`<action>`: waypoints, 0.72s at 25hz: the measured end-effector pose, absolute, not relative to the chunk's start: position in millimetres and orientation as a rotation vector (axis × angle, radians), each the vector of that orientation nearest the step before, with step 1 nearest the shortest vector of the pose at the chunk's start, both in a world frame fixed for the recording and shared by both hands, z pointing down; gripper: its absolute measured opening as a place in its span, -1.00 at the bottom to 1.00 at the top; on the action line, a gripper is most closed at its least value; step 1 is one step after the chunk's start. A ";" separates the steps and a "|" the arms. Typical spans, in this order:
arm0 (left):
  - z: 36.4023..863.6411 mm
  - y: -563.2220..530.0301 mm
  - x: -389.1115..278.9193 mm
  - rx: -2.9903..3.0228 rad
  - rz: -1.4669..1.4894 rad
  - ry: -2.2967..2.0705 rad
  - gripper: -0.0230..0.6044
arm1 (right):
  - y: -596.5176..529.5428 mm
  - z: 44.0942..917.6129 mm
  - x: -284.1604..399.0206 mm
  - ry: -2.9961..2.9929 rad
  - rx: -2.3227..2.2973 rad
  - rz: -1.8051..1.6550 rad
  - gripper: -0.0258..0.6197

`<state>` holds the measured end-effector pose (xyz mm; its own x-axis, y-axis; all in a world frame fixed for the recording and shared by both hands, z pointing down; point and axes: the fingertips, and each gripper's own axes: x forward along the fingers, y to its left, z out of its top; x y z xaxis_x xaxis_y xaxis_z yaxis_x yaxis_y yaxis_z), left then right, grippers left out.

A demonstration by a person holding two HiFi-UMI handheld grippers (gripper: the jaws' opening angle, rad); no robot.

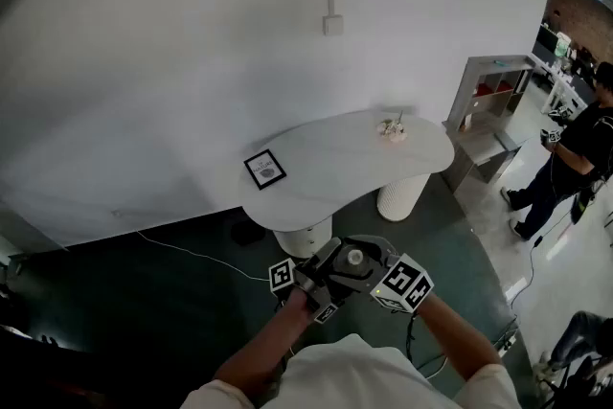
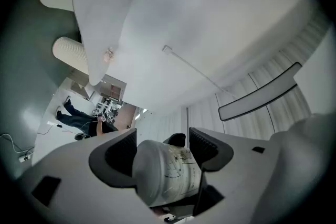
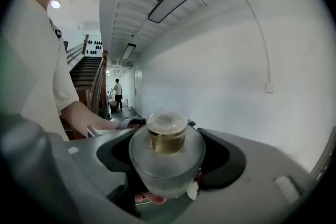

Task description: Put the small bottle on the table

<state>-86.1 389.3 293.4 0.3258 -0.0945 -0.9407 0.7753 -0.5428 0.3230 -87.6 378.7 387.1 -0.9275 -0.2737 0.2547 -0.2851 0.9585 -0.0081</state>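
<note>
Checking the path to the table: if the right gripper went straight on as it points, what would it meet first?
Not the table: beyond the small bottle that the right gripper holds, the left gripper sits close, just left; past it only the white wall, probably far off.

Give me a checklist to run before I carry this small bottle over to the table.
1. Left gripper jaws on the small bottle: ok.
2. Right gripper jaws on it too: ok.
3. Cap on the bottle: ok.
4. Bare spot on the table between the framed card and the ornament: ok.
5. Table within reach: not ok, open floor lies between.
6. Bystander clear of the path: ok, stands off to the right.
</note>
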 end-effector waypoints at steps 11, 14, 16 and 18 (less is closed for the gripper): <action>294.2 384.8 -75.7 1.766 -1.325 0.601 0.03 | 374.9 386.9 -77.7 -2.857 0.406 0.068 0.17; 295.8 385.3 -73.2 1.767 -1.325 0.596 0.03 | 375.8 387.9 -75.4 -2.861 0.405 0.062 0.17; 296.6 386.4 -70.7 1.769 -1.329 0.595 0.03 | 376.8 388.0 -73.0 -2.863 0.403 0.056 0.17; 297.8 386.8 -67.2 1.769 -1.334 0.591 0.03 | 377.4 388.7 -69.3 -2.864 0.398 0.054 0.17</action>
<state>-67.2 386.8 297.8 0.3278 -0.1061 -0.9388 0.7666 -0.5508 0.3299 -69.3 377.4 388.7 -0.9316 -0.2640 0.2499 -0.2732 0.9620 -0.0022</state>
